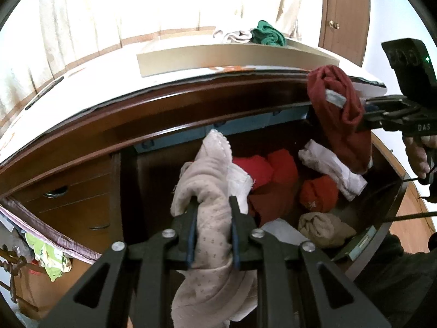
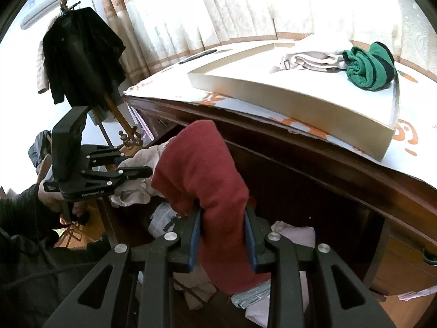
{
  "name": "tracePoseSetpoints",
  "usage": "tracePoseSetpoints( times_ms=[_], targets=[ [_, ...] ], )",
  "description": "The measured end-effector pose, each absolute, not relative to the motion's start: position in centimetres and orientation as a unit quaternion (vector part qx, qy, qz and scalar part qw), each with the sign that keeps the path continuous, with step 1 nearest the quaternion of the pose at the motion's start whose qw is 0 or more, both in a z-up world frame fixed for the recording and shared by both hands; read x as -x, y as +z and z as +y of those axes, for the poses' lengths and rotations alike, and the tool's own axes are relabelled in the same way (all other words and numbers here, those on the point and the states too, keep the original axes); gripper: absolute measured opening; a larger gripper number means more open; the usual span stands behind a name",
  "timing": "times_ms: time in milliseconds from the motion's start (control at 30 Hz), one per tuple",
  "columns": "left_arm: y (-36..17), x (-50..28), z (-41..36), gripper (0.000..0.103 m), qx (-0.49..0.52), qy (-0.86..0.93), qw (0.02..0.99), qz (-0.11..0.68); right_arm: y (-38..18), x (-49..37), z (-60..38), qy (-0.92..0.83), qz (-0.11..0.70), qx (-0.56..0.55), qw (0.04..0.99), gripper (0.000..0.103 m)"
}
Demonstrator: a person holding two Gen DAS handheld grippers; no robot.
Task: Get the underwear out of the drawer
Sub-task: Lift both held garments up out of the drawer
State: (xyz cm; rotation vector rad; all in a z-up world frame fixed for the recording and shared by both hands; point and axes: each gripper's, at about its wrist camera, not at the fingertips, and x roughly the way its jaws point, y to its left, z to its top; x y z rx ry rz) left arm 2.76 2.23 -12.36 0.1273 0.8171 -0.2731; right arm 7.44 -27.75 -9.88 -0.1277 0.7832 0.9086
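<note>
My left gripper (image 1: 213,205) is shut on a pale beige dotted underwear (image 1: 211,235), held up above the open wooden drawer (image 1: 393,191). My right gripper (image 2: 222,213) is shut on a dark red underwear (image 2: 202,169), which also hangs at the upper right of the left wrist view as the dark red underwear (image 1: 338,109). Inside the drawer lie red folded pieces (image 1: 270,169), a white piece (image 1: 330,166), an orange-red roll (image 1: 316,194) and a beige roll (image 1: 322,225). The left gripper (image 2: 144,172) shows at the left of the right wrist view.
A shallow beige tray (image 2: 286,101) sits on the dresser top (image 2: 404,134) and holds a green garment (image 2: 368,65) and pale cloth (image 2: 308,58). Closed small drawers (image 1: 79,205) lie left of the open one. A coat rack with a black jacket (image 2: 82,54) stands at left. Curtains hang behind.
</note>
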Motion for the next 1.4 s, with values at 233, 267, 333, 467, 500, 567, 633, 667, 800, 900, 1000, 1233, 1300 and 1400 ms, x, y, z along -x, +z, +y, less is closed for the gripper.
tracePoseSetpoints(
  times_ms=[233, 267, 333, 467, 500, 567, 633, 667, 800, 900, 1000, 1233, 1300, 1400],
  targets=[
    [-12.3, -2.5, 2.5, 0.018, -0.045, -0.127, 0.913, 0.385, -9.6, -7.4, -28.1, 0.425, 0.359, 0.052, 0.829, 0.030],
    [-12.2, -2.5, 2.6, 0.018, -0.043, -0.126, 0.914, 0.383, -9.6, -7.4, -28.1, 0.425, 0.357, 0.051, 0.830, 0.030],
    [-12.1, -2.3, 2.6, 0.018, -0.040, -0.124, 0.917, 0.378, -9.5, -7.3, -28.2, 0.425, 0.354, 0.050, 0.832, 0.030],
    [-11.6, -2.1, 3.0, 0.018, -0.027, -0.119, 0.924, 0.363, -9.4, -7.3, -28.3, 0.426, 0.348, 0.045, 0.834, 0.030],
    [-11.5, -2.1, 3.1, 0.018, -0.024, -0.118, 0.925, 0.361, -9.3, -7.3, -28.3, 0.426, 0.346, 0.043, 0.835, 0.030],
    [-11.3, -2.0, 3.3, 0.018, -0.018, -0.116, 0.928, 0.355, -9.3, -7.3, -28.3, 0.428, 0.344, 0.040, 0.835, 0.030],
    [-11.1, -1.8, 3.5, 0.018, -0.013, -0.115, 0.930, 0.348, -9.3, -7.3, -28.3, 0.428, 0.342, 0.038, 0.836, 0.030],
    [-11.0, -1.8, 3.6, 0.018, -0.011, -0.113, 0.931, 0.346, -9.4, -7.3, -28.3, 0.429, 0.341, 0.037, 0.836, 0.030],
    [-10.6, -1.5, 4.1, 0.018, 0.000, -0.109, 0.936, 0.334, -9.3, -7.2, -28.1, 0.430, 0.338, 0.035, 0.836, 0.030],
    [-10.4, -1.3, 4.3, 0.018, 0.004, -0.107, 0.939, 0.326, -9.2, -7.2, -28.1, 0.430, 0.335, 0.033, 0.837, 0.030],
    [-10.2, -1.2, 4.4, 0.018, 0.009, -0.105, 0.943, 0.316, -9.1, -7.1, -28.1, 0.430, 0.332, 0.030, 0.839, 0.030],
    [-9.4, -0.7, 4.9, 0.018, 0.020, -0.096, 0.953, 0.287, -9.1, -7.0, -28.1, 0.431, 0.324, 0.022, 0.842, 0.030],
    [-9.1, -0.6, 5.0, 0.018, 0.020, -0.095, 0.955, 0.279, -9.0, -6.9, -28.2, 0.431, 0.320, 0.019, 0.843, 0.030],
    [-8.7, -0.4, 5.2, 0.018, 0.019, -0.090, 0.959, 0.267, -8.8, -6.8, -28.2, 0.431, 0.316, 0.017, 0.845, 0.030]
  ],
)
